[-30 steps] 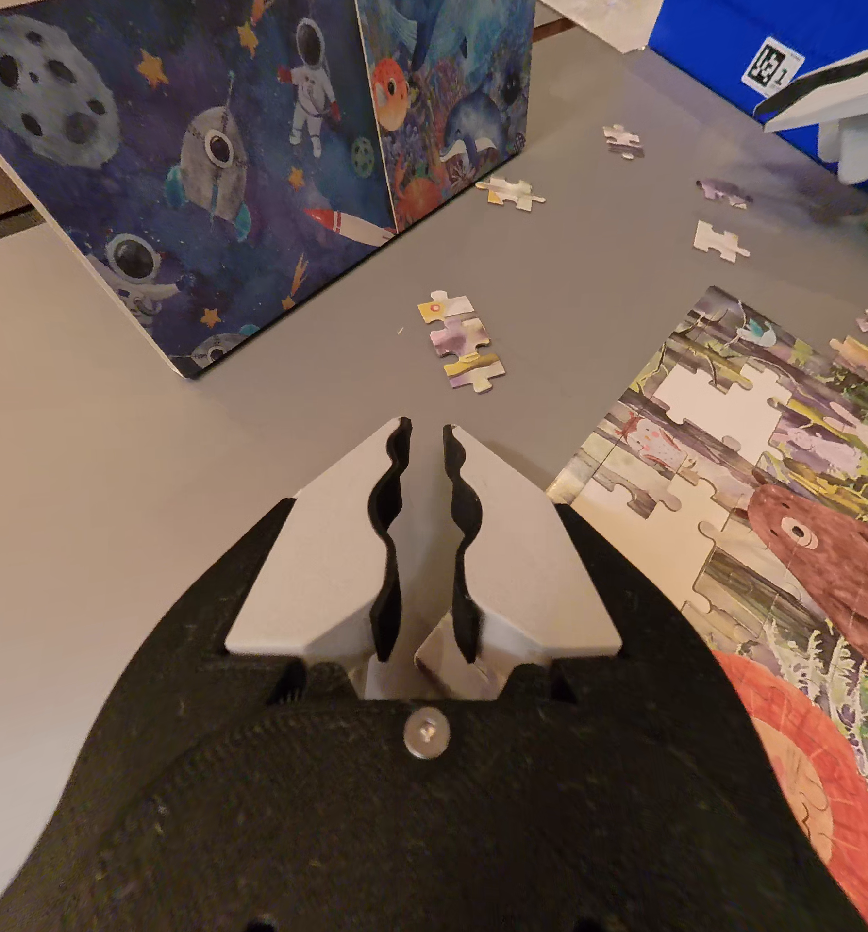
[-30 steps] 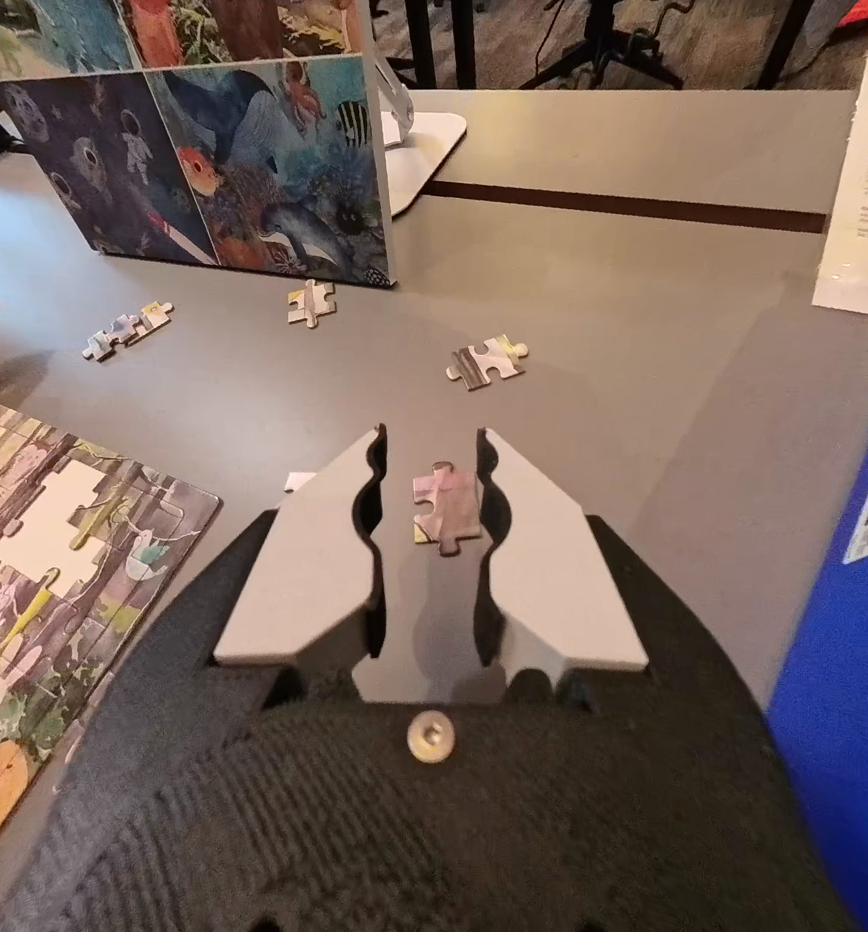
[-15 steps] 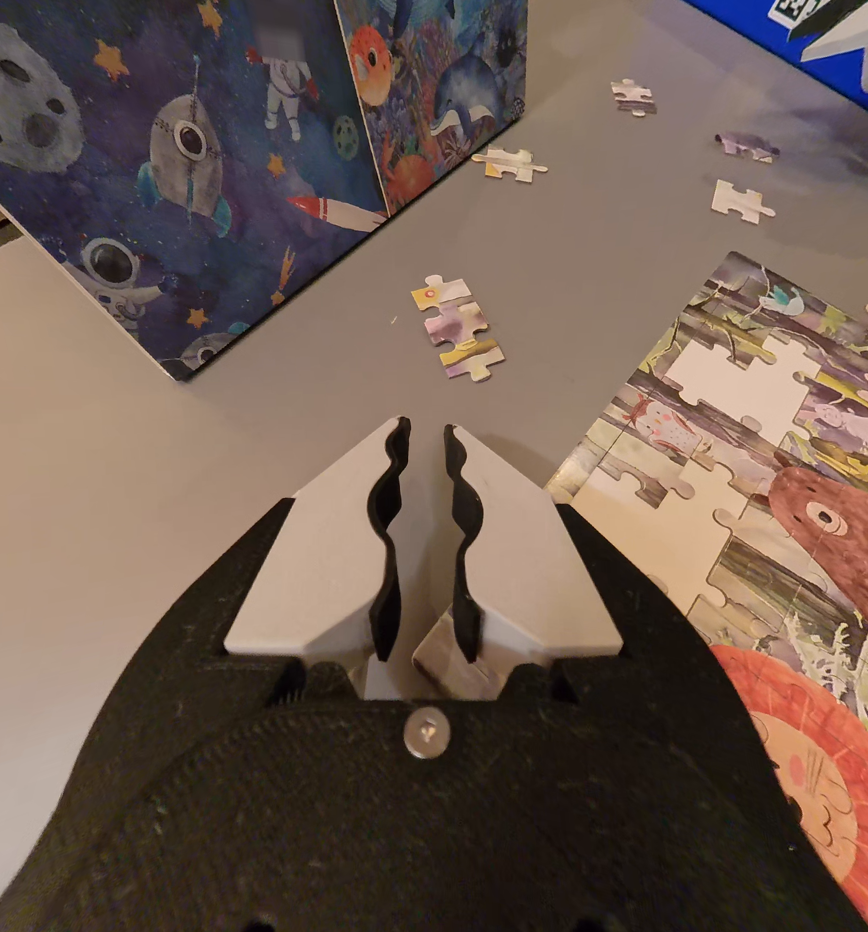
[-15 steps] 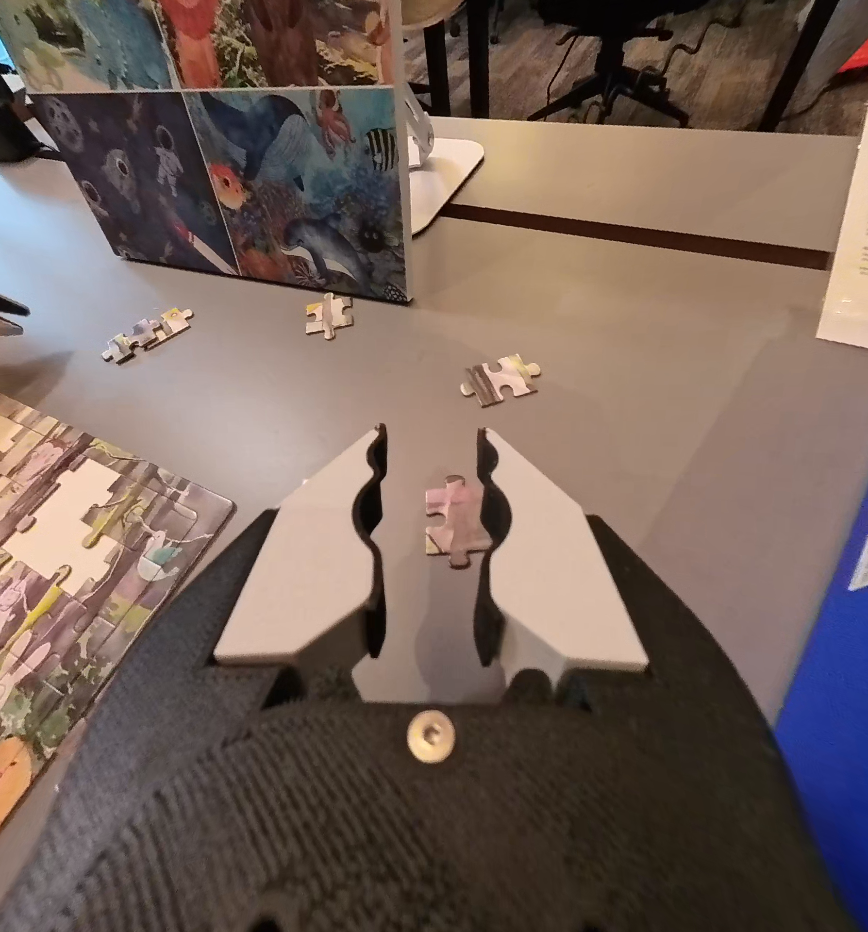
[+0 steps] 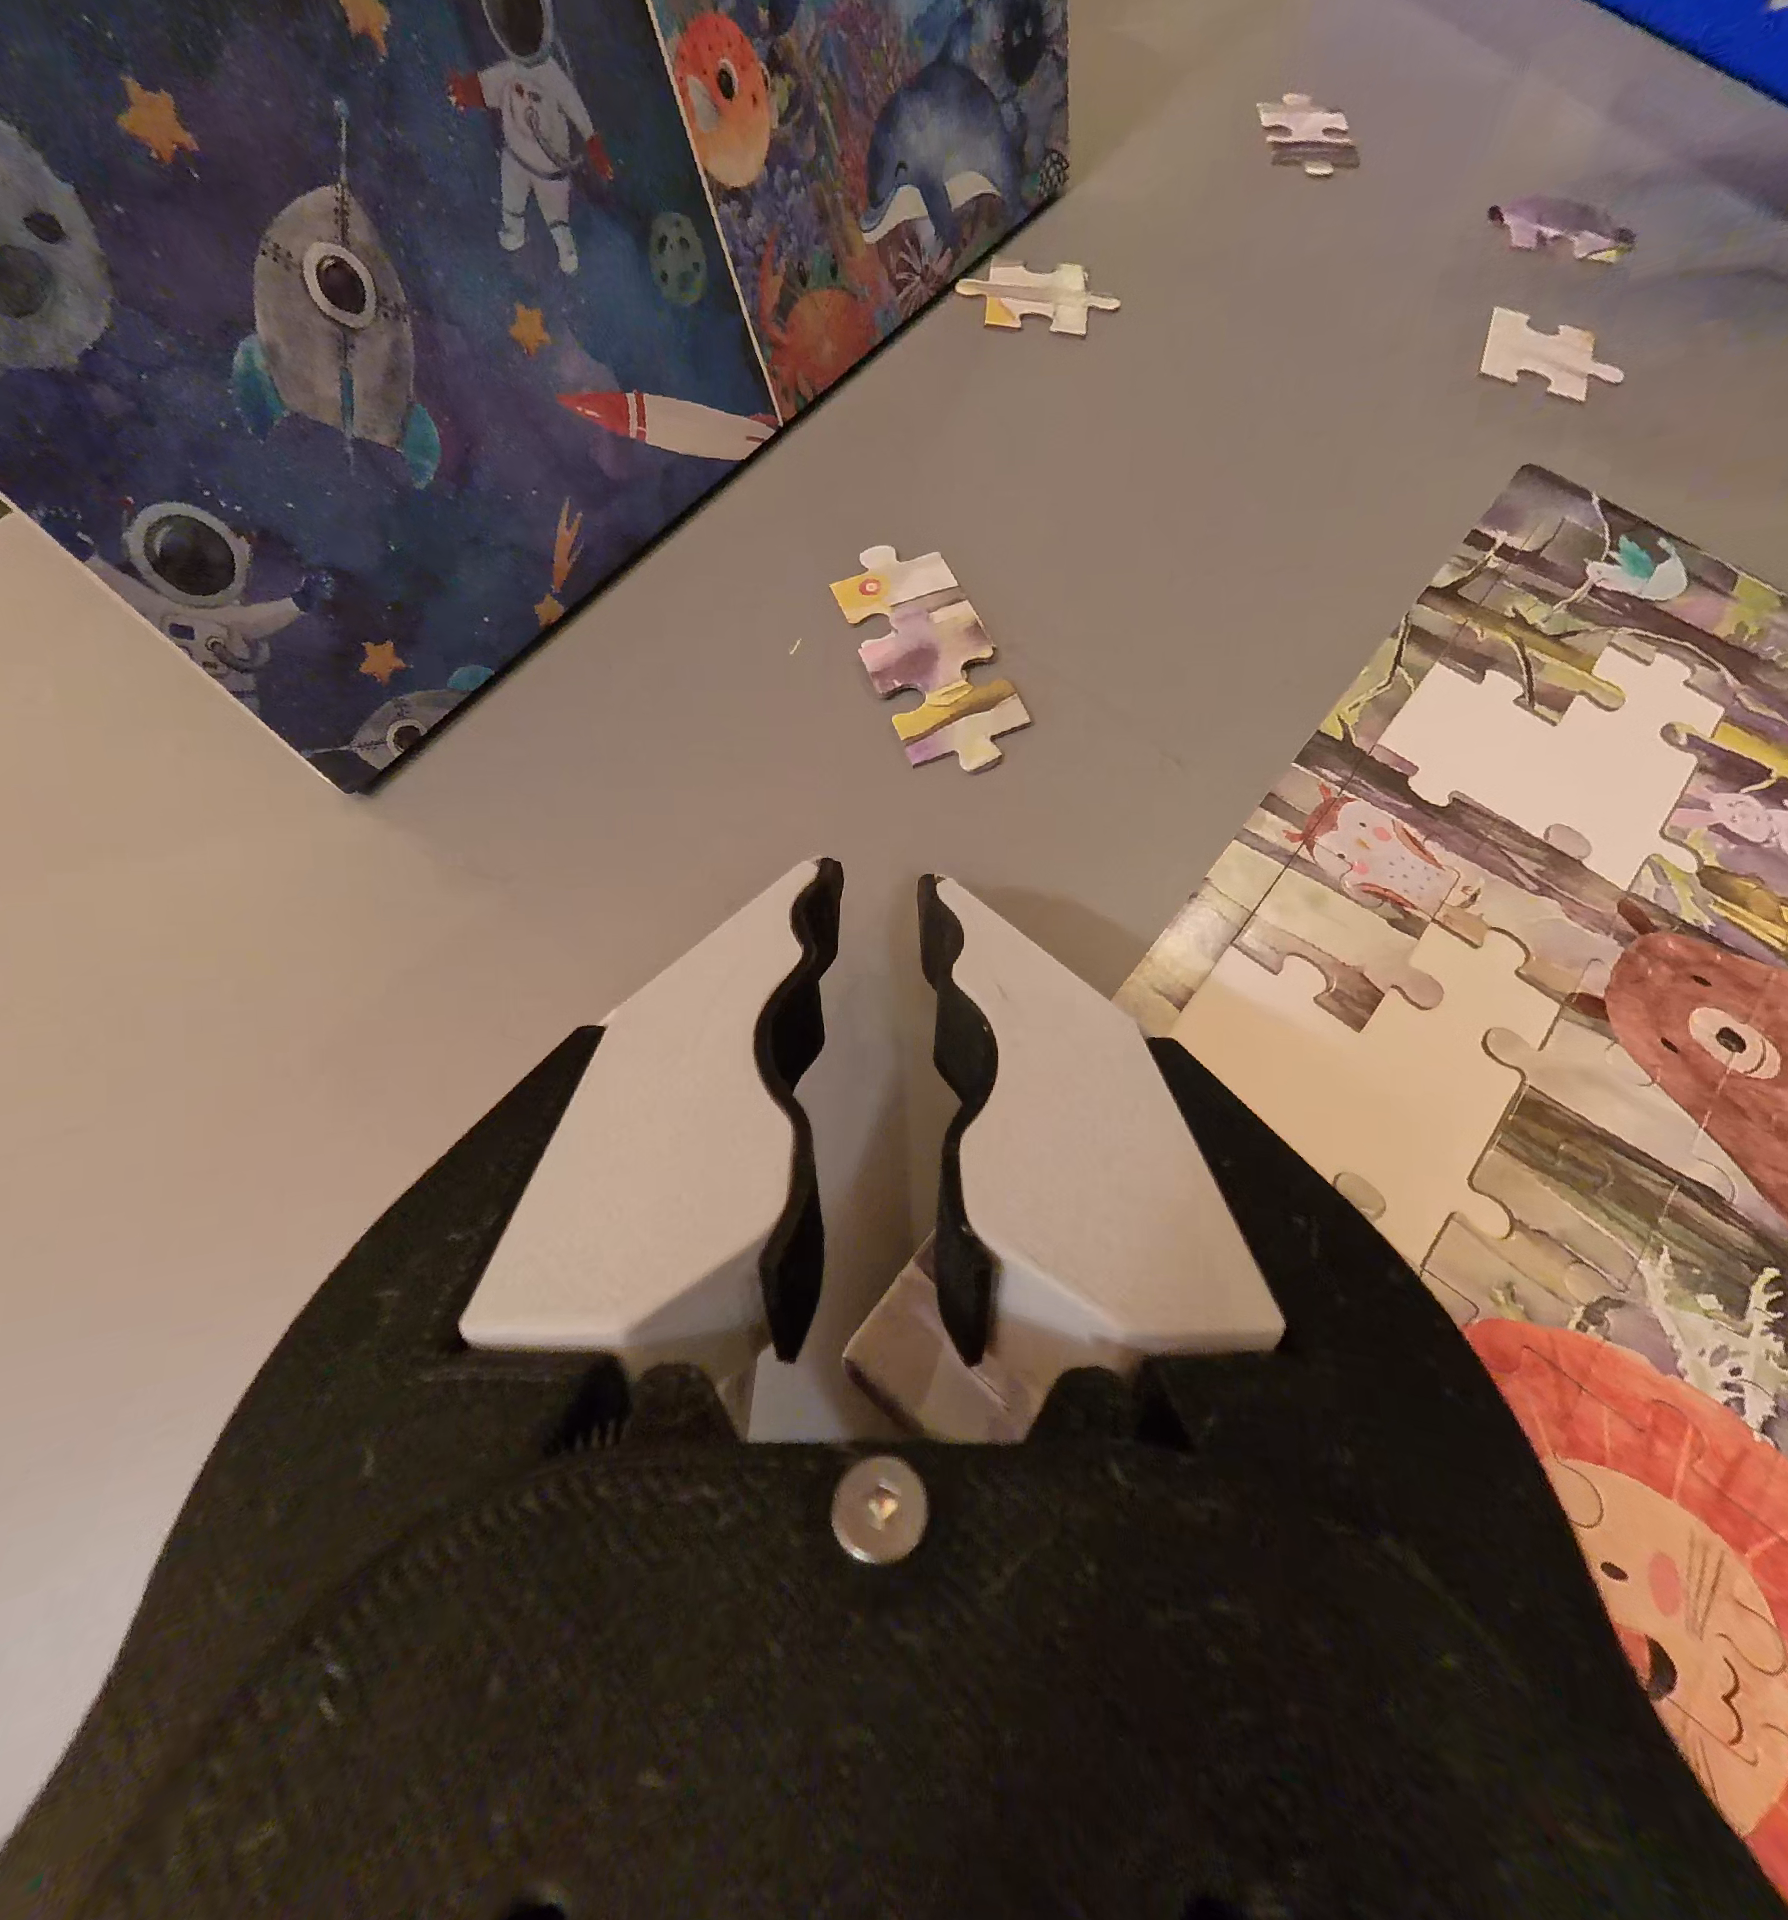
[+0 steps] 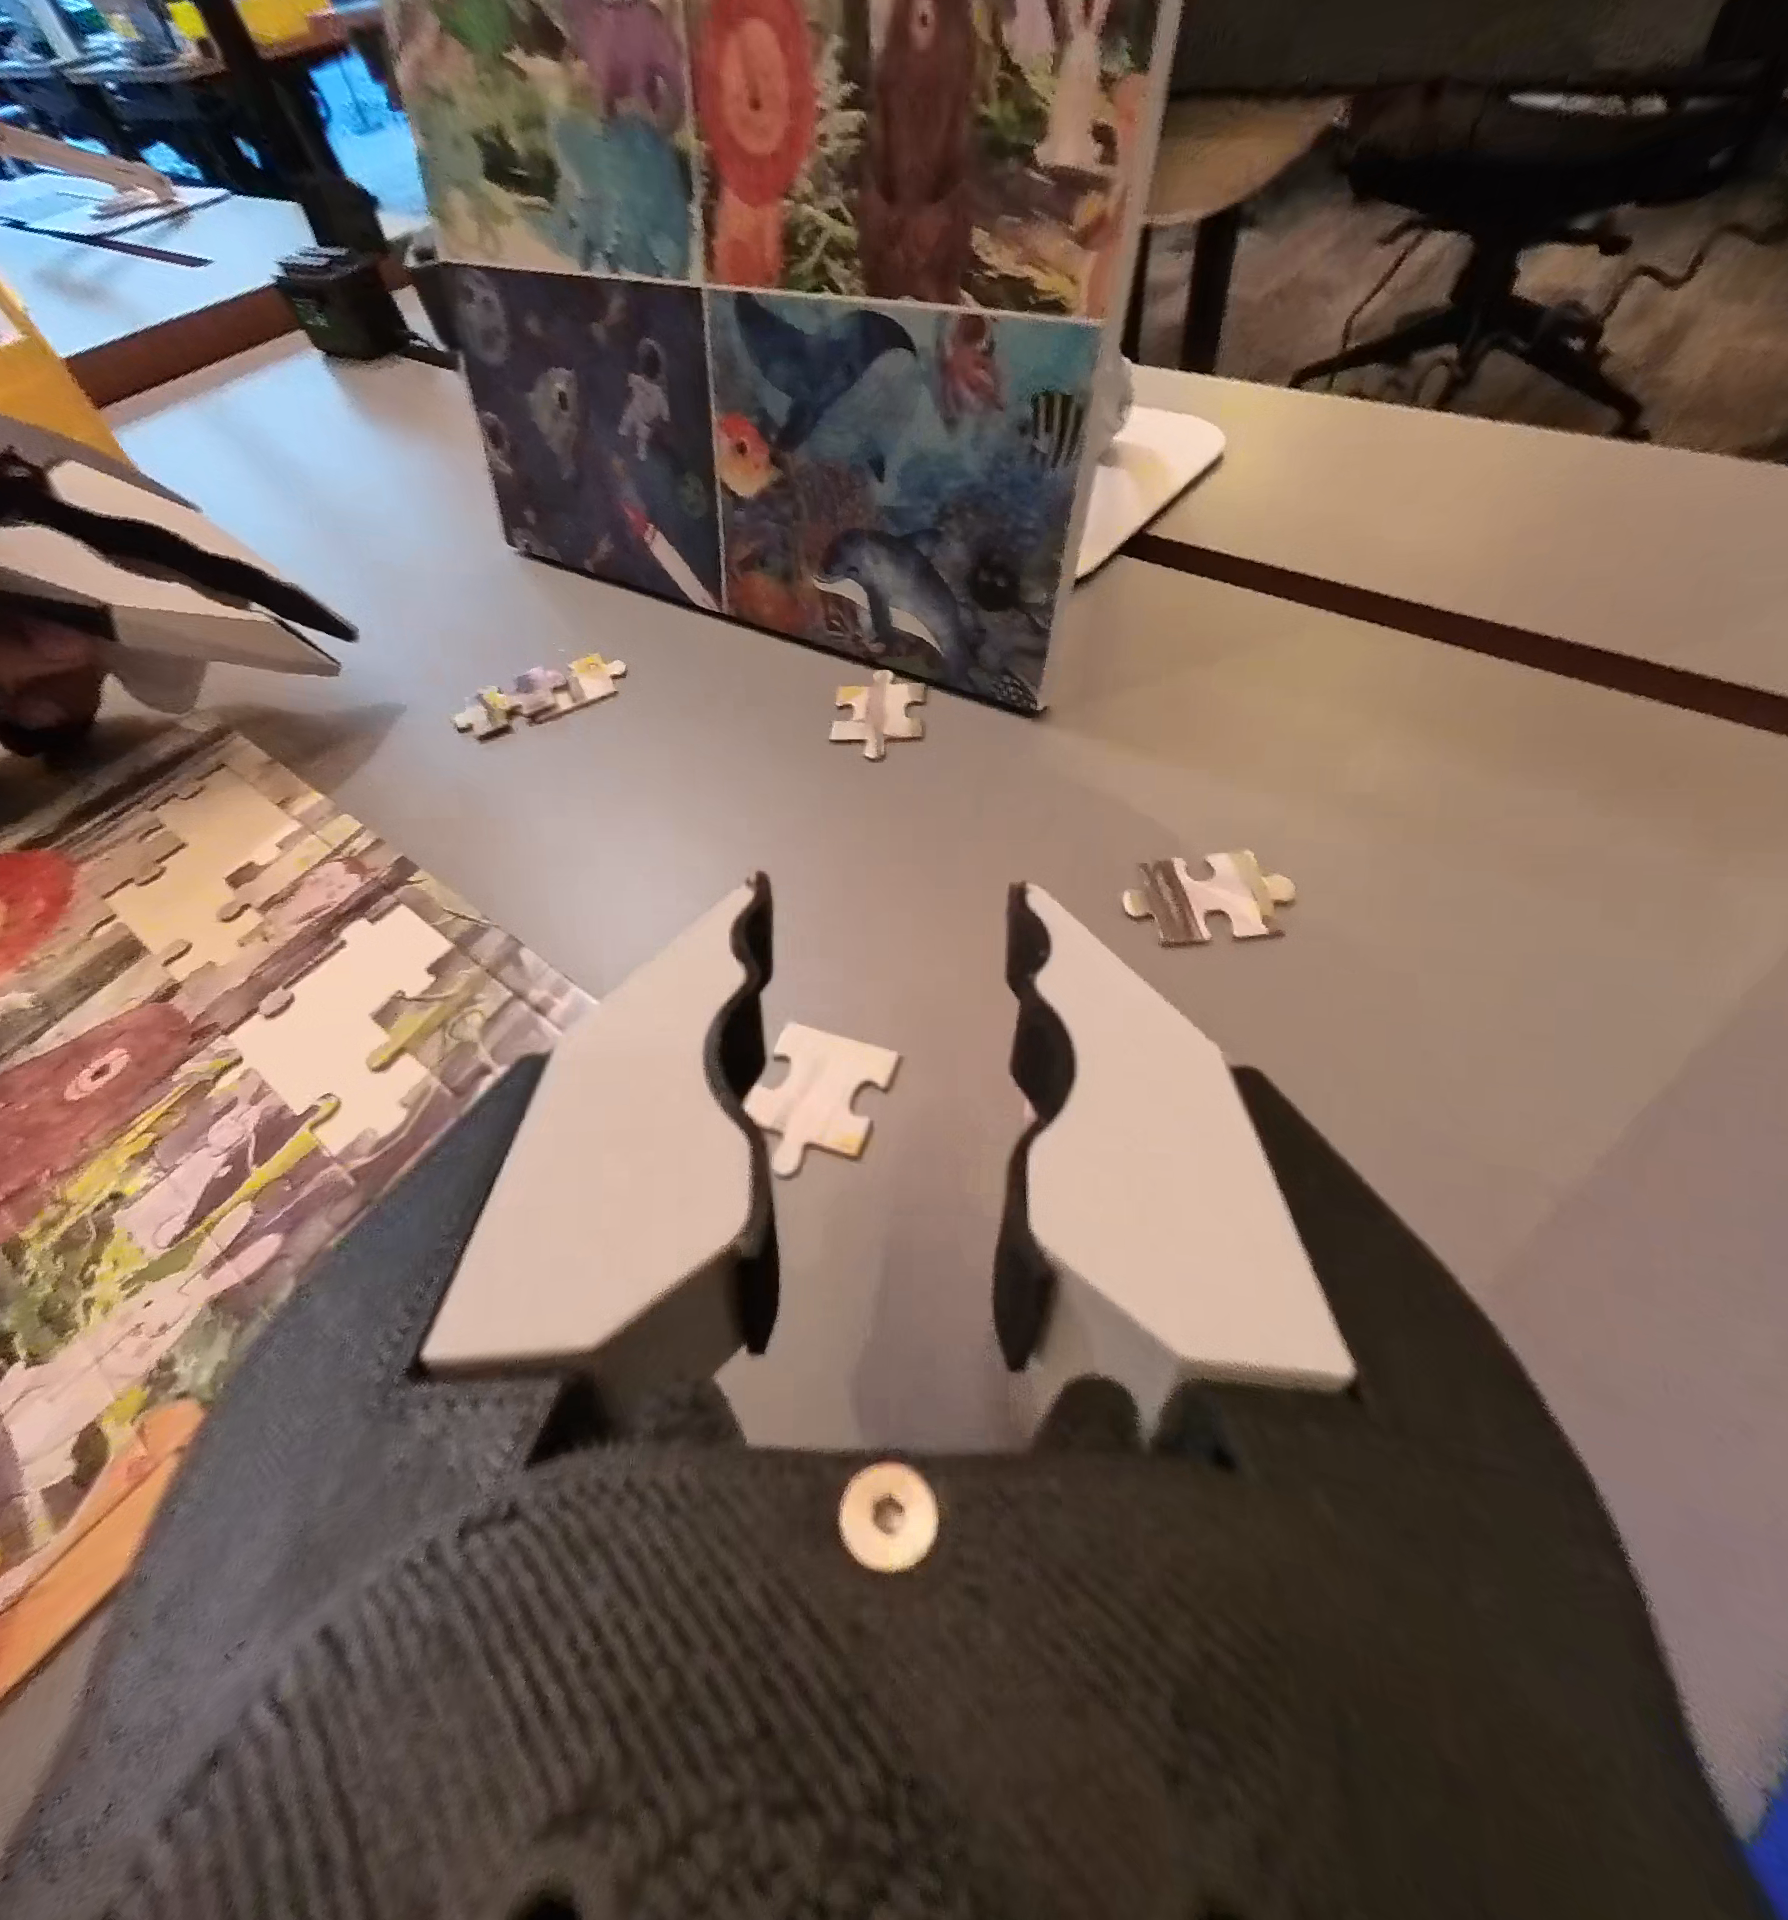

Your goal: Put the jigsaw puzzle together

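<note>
A pale, face-down cardboard jigsaw piece is framed low-centre between the open jaws of the right gripper, hugging the left finger. The left gripper is seen nearly closed, a purple-grey piece lodged at its base; whether that piece is actually pinched cannot be told.

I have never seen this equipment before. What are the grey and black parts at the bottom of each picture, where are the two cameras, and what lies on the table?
These are two hand-held grippers, each with two grey fingers; a person holds them. A camera sits on each and looks forward along the fingers.

In the left wrist view, the left gripper is nearly closed; a puzzle piece sits deep between its fingers. In the right wrist view, the right gripper is open and empty, above a pale loose piece lying on the grey table.

Also on the table: the partly assembled puzzle with white gaps, several other loose pieces, and the picture box standing behind.
</note>
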Demonstrator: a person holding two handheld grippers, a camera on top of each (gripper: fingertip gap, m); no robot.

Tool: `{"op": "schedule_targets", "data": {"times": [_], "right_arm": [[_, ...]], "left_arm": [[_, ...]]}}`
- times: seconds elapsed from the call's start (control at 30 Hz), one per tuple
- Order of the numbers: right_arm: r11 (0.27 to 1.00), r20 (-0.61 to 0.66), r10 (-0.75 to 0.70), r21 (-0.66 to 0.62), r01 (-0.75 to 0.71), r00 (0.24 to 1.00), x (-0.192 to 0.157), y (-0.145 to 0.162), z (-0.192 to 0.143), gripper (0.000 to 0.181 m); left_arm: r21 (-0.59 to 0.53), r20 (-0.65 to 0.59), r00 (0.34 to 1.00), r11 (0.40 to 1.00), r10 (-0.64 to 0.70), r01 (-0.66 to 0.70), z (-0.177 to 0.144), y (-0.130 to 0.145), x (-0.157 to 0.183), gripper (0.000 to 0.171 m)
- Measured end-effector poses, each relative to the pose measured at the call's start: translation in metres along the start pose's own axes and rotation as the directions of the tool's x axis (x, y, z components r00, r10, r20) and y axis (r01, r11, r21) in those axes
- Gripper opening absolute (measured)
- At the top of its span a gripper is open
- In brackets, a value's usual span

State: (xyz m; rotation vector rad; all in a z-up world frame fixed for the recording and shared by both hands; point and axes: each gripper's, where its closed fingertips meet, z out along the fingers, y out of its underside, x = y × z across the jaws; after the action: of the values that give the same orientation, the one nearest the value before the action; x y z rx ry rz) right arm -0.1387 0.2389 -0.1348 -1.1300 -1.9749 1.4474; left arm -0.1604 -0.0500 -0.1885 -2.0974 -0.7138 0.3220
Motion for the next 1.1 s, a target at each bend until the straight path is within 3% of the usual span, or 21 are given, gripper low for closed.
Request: {"op": "schedule_targets", "data": {"times": [0.37,0.6,1.1], "right_arm": [[0.987,0.006,-0.096,-0.125,0.096,0.995,-0.006,0.02,0.008,0.047],[0.954,0.09,-0.166,-0.239,0.183,0.982,-0.023,0.043,0.017,0.058],[0.923,0.163,-0.089,-0.357,0.143,0.983,-0.031,0.072,0.022,0.059]], "left_arm": [[-0.002,-0.002,1.0,1.0,-0.001,0.001,0.0,0.0,0.0,0.013],[-0.007,0.003,1.0,1.0,0.004,-0.003,0.001,0.001,0.0,0.012],[0.027,-0.011,0.998,0.998,-0.056,0.056,-0.003,-0.003,-0.005,0.016]]}}
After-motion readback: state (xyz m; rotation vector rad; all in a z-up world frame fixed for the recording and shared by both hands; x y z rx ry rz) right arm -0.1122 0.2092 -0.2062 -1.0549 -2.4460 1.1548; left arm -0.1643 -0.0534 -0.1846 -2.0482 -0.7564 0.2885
